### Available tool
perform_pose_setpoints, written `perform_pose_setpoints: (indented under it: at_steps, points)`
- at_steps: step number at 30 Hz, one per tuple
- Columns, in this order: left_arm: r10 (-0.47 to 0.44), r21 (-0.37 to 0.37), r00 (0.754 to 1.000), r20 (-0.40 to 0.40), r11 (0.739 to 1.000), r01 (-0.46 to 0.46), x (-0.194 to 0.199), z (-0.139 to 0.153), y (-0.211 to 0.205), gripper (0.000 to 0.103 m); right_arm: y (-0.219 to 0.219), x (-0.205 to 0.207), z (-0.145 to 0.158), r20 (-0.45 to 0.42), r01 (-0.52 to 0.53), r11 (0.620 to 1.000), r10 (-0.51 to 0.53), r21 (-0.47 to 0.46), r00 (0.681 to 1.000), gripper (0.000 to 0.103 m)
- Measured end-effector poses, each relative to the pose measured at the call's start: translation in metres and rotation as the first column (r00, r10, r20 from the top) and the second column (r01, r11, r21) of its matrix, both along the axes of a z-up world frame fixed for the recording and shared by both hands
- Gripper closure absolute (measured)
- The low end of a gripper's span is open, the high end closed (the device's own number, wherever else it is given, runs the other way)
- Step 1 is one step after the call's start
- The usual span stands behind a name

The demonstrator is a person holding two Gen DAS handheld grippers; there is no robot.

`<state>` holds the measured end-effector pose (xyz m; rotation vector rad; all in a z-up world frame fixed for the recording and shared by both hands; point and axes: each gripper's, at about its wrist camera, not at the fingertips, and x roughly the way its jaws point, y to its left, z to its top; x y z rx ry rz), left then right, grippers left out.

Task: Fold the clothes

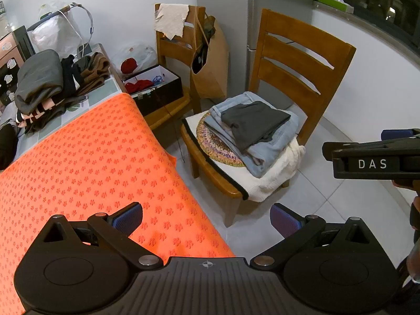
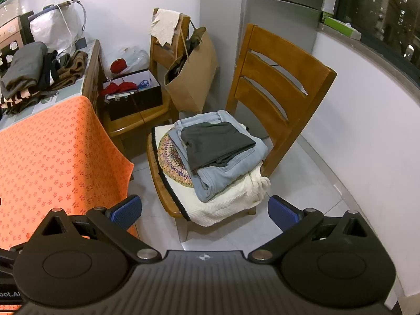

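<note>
The right gripper (image 2: 204, 212) is wide open and holds nothing. In front of it stands a wooden chair (image 2: 278, 78). On the seat lies a white blanket (image 2: 231, 199), then folded blue jeans (image 2: 228, 168), then a folded dark grey cloth (image 2: 215, 144) on top. An orange cloth (image 2: 52, 152) covers the bench on the left.

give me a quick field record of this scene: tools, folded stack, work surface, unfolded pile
left tool: open, empty, above the orange cloth's edge
right tool: open, empty, facing the chair
folded stack: dark grey garment on light blue jeans on a white knit, on the chair seat
work surface: orange cloth, nothing on it
unfolded pile: dark and brown clothes heaped at the table's far end
other: brown paper bag hanging on the second chair
</note>
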<state>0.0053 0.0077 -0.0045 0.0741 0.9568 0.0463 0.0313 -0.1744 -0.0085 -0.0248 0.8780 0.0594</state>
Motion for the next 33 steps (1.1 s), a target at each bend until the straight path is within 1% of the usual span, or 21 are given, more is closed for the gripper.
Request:
perform_pose_setpoints:
  at_steps: [33]
  points:
    - [-0.005, -0.010, 1.000, -0.010, 1.000, 0.005, 0.012, 0.000, 0.006, 0.000, 0.006, 0.012, -0.002, -0.009, -0.005, 1.000, 0.004, -0.014, 1.000, 0.000]
